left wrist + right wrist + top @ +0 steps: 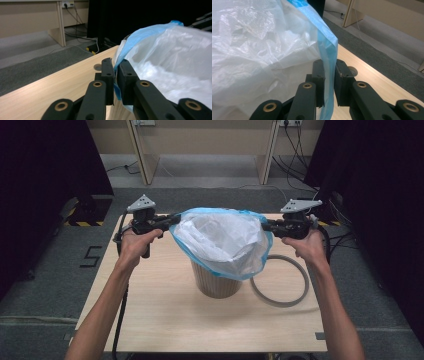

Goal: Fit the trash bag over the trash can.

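Left gripper (pixel 172 220): jaws nearly closed, pinching the blue rim of the bag (pixel 225 240) on its left side; in the left gripper view (pixel 115 66) the blue hem runs down between the two jaws. Right gripper (pixel 265 225): jaws likewise clamped on the rim at the opposite side; in the right gripper view (pixel 329 67) the hem passes straight between them.

Between the two grippers the bag's mouth is stretched wide open, white film sagging inside. Below it, a ribbed bin (pixel 216 282) stands upright on the table (pixel 150 320); the bag's lower part hangs over the bin's top. Below the right gripper, beside the bin, a grey ring (pixel 280 300) lies flat.
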A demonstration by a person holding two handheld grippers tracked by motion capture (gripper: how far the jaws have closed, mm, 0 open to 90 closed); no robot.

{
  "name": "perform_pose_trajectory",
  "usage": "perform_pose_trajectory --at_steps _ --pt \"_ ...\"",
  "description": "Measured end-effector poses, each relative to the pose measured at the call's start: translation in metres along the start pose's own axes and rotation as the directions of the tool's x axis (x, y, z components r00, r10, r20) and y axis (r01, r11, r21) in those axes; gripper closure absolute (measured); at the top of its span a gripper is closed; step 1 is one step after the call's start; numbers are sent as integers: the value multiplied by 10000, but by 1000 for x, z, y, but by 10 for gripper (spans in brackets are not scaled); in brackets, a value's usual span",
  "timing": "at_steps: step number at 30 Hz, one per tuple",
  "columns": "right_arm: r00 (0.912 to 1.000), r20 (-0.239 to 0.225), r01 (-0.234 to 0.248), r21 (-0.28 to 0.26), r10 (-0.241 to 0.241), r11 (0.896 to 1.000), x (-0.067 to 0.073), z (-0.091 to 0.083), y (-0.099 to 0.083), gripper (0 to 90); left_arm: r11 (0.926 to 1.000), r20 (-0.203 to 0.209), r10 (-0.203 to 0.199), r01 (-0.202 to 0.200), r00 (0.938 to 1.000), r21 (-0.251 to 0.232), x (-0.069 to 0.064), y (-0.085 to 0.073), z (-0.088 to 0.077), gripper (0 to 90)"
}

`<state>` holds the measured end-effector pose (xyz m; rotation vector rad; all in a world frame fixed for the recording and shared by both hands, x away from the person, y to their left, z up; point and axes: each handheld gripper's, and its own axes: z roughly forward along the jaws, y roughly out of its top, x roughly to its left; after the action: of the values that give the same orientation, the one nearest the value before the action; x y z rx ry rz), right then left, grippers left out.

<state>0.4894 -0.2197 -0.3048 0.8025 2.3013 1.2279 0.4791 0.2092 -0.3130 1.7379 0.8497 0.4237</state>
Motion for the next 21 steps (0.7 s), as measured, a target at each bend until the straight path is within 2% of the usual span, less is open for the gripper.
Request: perform_pose_trajectory --at_steps 5,9,15,18,21 --pt "9998 -203 -69 217 73 9997 -6 20 0 845 9997 6 -137 137 9999 206 5 -12 9 879" --pt "9984 -445 -331 321 345 9989 -11 35 -4 856 9994 11 -221 220 9998 281 7 -19 13 885" --pt "9959 -663 -584 374 608 9976 -15 53 -12 862 9989 -22 -116 117 9999 450 7 -26 15 888" --pt "9949 -667 -726 473 757 9962 -19 62 -16 862 9984 31 -298 296 9996 482 8 -32 19 889" --pt "9909 -860 -1001 438 1035 9940 -22 68 -22 863 9978 111 -294 287 9995 590 7 -38 22 890"
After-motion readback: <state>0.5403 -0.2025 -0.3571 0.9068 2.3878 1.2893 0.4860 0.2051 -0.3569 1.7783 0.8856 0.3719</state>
